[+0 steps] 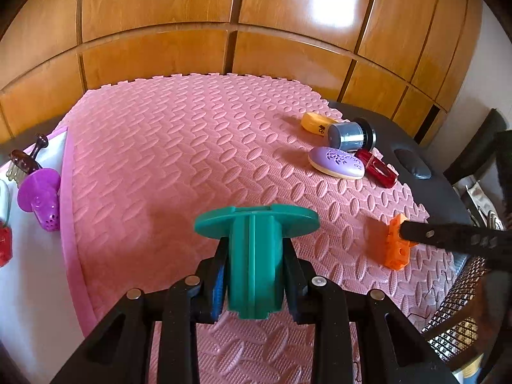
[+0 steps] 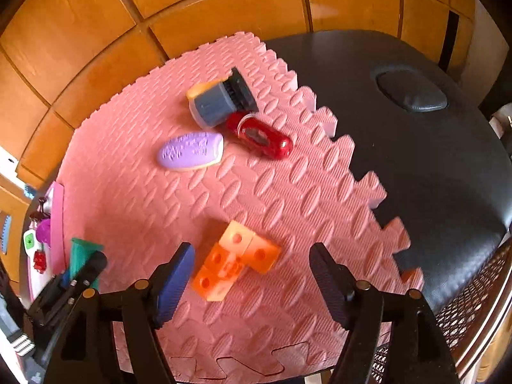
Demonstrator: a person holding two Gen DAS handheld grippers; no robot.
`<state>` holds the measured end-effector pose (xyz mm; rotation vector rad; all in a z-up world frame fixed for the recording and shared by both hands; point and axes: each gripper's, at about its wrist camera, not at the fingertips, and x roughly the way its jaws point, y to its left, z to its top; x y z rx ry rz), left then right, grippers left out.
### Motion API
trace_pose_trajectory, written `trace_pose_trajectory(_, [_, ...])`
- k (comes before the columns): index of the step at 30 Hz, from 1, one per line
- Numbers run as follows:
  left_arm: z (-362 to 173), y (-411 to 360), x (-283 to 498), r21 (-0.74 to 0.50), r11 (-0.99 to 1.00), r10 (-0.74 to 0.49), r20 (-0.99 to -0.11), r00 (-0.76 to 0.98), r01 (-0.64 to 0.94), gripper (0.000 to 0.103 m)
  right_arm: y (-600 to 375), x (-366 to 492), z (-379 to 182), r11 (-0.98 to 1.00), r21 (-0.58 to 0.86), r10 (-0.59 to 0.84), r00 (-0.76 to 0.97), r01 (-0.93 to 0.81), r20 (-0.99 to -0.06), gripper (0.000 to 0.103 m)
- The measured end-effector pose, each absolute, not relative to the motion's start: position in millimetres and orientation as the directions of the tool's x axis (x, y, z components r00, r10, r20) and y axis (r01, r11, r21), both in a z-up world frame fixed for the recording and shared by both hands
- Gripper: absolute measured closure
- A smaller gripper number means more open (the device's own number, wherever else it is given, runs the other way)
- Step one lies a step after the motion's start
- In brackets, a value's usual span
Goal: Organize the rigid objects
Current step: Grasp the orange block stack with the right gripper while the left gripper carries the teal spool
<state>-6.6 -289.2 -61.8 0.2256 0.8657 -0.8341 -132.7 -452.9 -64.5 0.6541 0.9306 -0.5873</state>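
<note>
In the left wrist view the left gripper sits at the bottom centre of the frame, its jaws clamped on the ribbed stem of a teal spool whose round flange stands above the fingertips, lifted clear of the pink foam mat. At the left edge a white tray with a pink rim carries a purple perforated piece, a brown comb-like item and something red, only partly in frame.

In the right wrist view the right gripper stands wide open in the lower middle, with nothing pressed between its pads. An orange block piece, T-shaped with round holes, lies on the mat in the gap, nearer the blue pad on the left; whether that pad touches it is hard to judge from this angle.

Toward the upper centre of that frame four more things cluster on the mat: a lilac oval case, a red translucent capsule, a grey cylinder with a black ridged end, and a yellow-orange item mostly hidden behind it. The mat's toothed edge gives way to a black padded tabletop at the right.
</note>
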Motion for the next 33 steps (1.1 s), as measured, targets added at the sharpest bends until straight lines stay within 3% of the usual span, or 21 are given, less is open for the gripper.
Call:
trace_pose_trajectory(4, [-56.8,-282.7,-8.0,-0.153,0.672,-0.563,-0.741,0.366,0.725,0.073,-444.6,-112.8,-75.1,0.702,0.161,-0.230,0.434,0.694,-0.871,0.028])
trace_pose_trajectory(6, [-51.1,-276.9,-9.5,-0.156,0.673,-0.570,-0.732,0.373,0.723,0.073,-438.3,-106.2,-74.5,0.722,0.089,-0.296,0.423,0.686,-0.856,0.047])
trace_pose_trajectory(8, [-45.2,-272.0,-9.4,-0.167,0.675,-0.578,-0.725,0.374,0.719,0.073,-435.6,-102.3,-75.3,0.745,0.065,-0.306,0.427,0.663,-0.851,0.052])
trace_pose_trajectory(15, [-7.6,-243.0,-10.6,-0.206,0.682,-0.623,-0.667,0.410,0.701,0.073,-431.1,-97.2,-80.6,0.800,0.013,-0.314,0.437,0.600,-0.843,0.052])
trace_pose_trajectory(22, [18.3,-187.7,18.0,-0.280,0.759,-0.605,-0.638,0.477,0.588,0.073,-432.1,-99.3,-81.4,0.812,0.023,-0.310,0.463,0.583,-0.830,0.051])
trace_pose_trajectory(26, [16.1,-151.5,42.7,-0.276,0.829,-0.533,-0.653,0.538,0.486,0.073,-429.1,-100.3,-80.9,0.817,0.017,-0.315,0.471,0.577,-0.824,0.052])
trace_pose_trajectory(33, [-18.9,-106.0,87.6,-0.386,0.878,-0.478,-0.727,0.493,0.283,0.073,-428.8,-99.8,-81.2,0.823,0.015,-0.316,0.478,0.568,-0.819,0.052])
